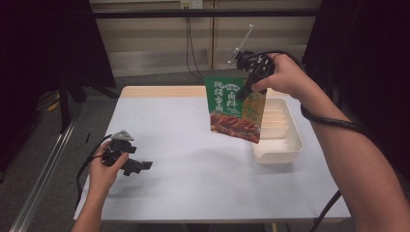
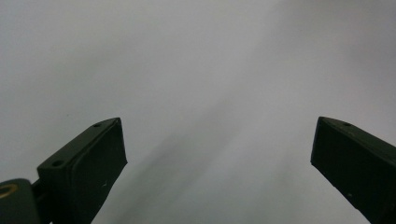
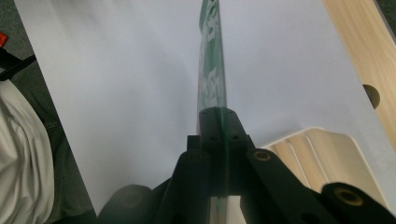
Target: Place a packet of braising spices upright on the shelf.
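Pouch, green sauce packet, hangs in the air just above the white tray's near-left corner, pinched at its top edge by the right gripper, likely for carrying. Left gripper, well left of tray, spread and idle.

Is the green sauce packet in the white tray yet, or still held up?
Held up, not in: the right gripper clamps the green sauce packet by its top edge; it hangs beside the white plastic tray.
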`<state>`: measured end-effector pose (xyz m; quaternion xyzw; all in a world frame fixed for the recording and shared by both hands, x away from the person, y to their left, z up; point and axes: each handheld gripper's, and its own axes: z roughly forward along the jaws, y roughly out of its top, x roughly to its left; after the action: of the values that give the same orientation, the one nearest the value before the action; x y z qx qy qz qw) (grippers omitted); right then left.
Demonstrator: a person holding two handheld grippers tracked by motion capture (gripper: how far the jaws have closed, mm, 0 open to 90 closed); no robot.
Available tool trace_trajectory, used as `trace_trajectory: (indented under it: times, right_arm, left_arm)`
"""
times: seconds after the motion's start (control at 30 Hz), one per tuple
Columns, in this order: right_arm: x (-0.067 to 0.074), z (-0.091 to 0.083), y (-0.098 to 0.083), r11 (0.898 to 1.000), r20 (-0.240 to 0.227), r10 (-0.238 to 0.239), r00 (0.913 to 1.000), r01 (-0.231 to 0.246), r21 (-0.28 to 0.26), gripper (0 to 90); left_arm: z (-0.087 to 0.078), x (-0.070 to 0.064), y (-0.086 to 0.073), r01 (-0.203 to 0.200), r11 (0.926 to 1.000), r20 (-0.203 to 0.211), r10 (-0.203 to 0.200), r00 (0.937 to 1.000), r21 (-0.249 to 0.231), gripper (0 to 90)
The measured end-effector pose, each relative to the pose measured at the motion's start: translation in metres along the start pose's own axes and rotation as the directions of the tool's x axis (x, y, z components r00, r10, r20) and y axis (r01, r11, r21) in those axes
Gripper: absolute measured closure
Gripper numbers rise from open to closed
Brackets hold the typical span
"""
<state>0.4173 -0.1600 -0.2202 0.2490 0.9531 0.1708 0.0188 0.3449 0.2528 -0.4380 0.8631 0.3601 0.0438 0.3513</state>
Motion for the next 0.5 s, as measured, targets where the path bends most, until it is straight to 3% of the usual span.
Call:
trace_trajectory:
  times: [0.3,0.5]
  right_arm:
    - [-0.010,-0.008,-0.021,0.999,0.016,0.046,0.9988,-0.046,0.009,90.0]
    - [-0.011,-0.012,-0.032,0.999,0.021,0.047,0.9987,-0.048,0.018,90.0]
  left_arm:
    - [0.001,0.000,-0.001,0.003,1.0000,-0.006,-0.003,1.0000,-0.007,3.1]
    - [0.000,0.001,-0.001,-0.001,0.9999,0.000,0.001,1.0000,0.010,3.1]
